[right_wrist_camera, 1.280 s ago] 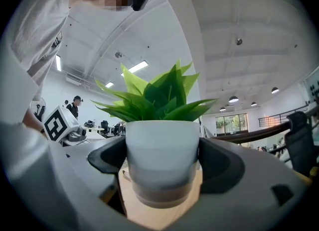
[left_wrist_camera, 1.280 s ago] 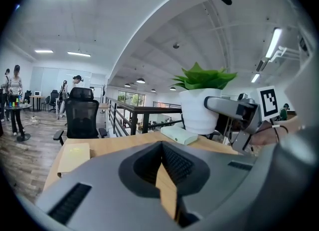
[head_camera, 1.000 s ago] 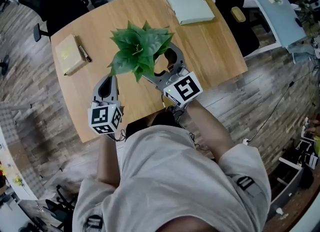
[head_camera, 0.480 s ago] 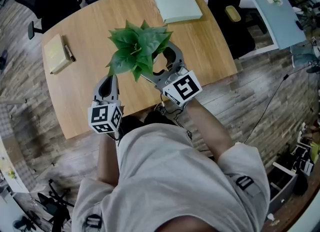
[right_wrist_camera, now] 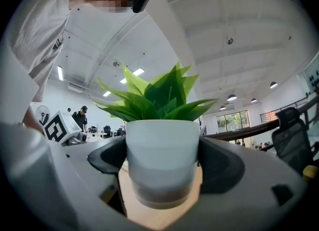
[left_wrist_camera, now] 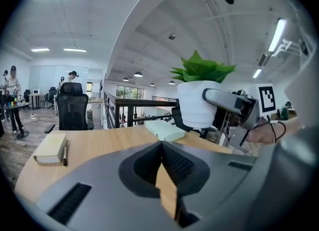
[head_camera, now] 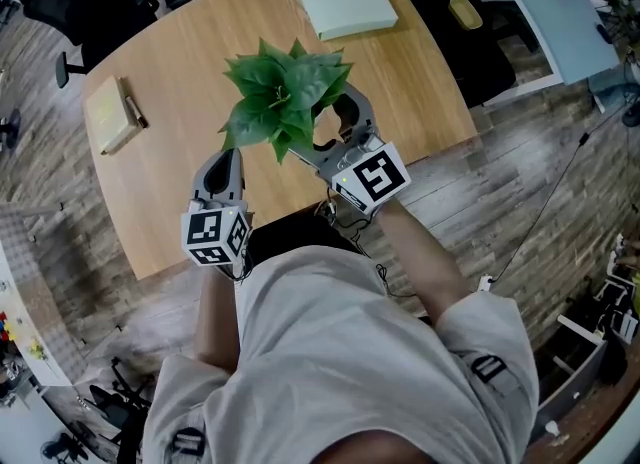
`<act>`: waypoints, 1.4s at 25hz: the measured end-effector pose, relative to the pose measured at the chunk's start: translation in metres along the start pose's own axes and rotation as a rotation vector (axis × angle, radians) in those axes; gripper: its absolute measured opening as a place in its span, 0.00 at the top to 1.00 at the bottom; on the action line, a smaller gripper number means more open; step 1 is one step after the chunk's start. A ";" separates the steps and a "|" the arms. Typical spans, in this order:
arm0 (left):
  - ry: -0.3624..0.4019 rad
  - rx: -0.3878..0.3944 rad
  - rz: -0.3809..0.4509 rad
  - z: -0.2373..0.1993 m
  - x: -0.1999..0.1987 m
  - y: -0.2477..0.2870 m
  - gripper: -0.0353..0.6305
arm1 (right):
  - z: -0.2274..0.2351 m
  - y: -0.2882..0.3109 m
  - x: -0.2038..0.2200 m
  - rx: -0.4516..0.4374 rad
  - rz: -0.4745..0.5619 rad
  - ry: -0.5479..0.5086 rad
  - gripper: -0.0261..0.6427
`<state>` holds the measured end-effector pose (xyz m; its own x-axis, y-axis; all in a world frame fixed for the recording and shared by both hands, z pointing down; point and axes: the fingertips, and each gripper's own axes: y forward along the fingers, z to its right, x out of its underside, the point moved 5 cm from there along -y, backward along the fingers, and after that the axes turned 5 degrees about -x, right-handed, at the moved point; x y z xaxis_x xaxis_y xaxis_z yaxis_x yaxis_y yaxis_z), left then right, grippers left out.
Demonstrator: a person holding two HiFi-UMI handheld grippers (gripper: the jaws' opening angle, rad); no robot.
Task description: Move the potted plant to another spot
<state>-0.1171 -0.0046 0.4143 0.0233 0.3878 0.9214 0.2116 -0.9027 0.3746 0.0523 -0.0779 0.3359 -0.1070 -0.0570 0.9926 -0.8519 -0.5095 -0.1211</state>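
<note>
Fingers (right_wrist_camera: 223,164) of right gripper (right_wrist_camera: 162,177) tight around potted plant (right_wrist_camera: 162,143), aloft.

Bright, even ceiling-strip light; gripper views bulge fisheye with dark corners, foreground blurred.

Potted plant (head_camera: 285,97) between right gripper (head_camera: 322,122) fingers (head_camera: 357,117), apparently above wooden table (head_camera: 180,82).

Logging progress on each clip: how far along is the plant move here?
Done: the pick-up. The right tongs are clamped on the white pot of the potted plant, which appears lifted clear of the wooden table. In hand: the carry, with the plant held over the table's near side. Left: setting it down at a new spot and releasing. The left tongs are shut and empty, taking no part.
</note>
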 end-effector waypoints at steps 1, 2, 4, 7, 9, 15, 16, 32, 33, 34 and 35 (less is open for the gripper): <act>-0.001 0.003 -0.003 -0.002 0.000 0.001 0.93 | 0.001 0.001 0.001 0.005 -0.003 0.001 0.28; -0.002 0.007 -0.005 -0.005 0.001 0.003 0.93 | 0.001 0.002 0.001 0.010 -0.006 0.000 0.28; -0.002 0.021 -0.009 -0.009 0.001 0.008 0.93 | 0.001 0.006 0.001 0.017 -0.012 -0.006 0.28; 0.000 0.056 -0.012 -0.014 0.000 0.017 0.93 | -0.001 0.012 0.000 0.028 -0.018 -0.014 0.28; 0.008 0.080 -0.006 -0.020 -0.005 0.024 0.93 | 0.000 0.018 0.000 0.046 -0.023 -0.023 0.28; 0.019 0.144 -0.025 -0.039 -0.024 0.058 0.93 | 0.022 0.035 0.000 0.122 -0.041 -0.007 0.28; 0.021 0.156 -0.032 -0.038 -0.029 0.068 0.93 | 0.031 0.035 0.000 0.134 -0.046 -0.003 0.28; 0.042 0.259 -0.036 -0.028 -0.032 0.093 0.93 | 0.045 0.033 0.001 0.205 -0.060 -0.022 0.28; 0.042 0.258 -0.032 -0.029 -0.029 0.093 0.93 | 0.045 0.034 0.002 0.206 -0.057 -0.026 0.28; 0.041 0.256 -0.030 -0.029 -0.026 0.093 0.93 | 0.045 0.033 0.004 0.205 -0.056 -0.030 0.28; 0.040 0.254 -0.030 -0.029 -0.023 0.093 0.93 | 0.046 0.033 0.005 0.202 -0.055 -0.031 0.28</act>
<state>-0.1267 -0.1031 0.4313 -0.0239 0.4016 0.9155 0.4501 -0.8134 0.3686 0.0468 -0.1343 0.3375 -0.0443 -0.0490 0.9978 -0.7354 -0.6745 -0.0657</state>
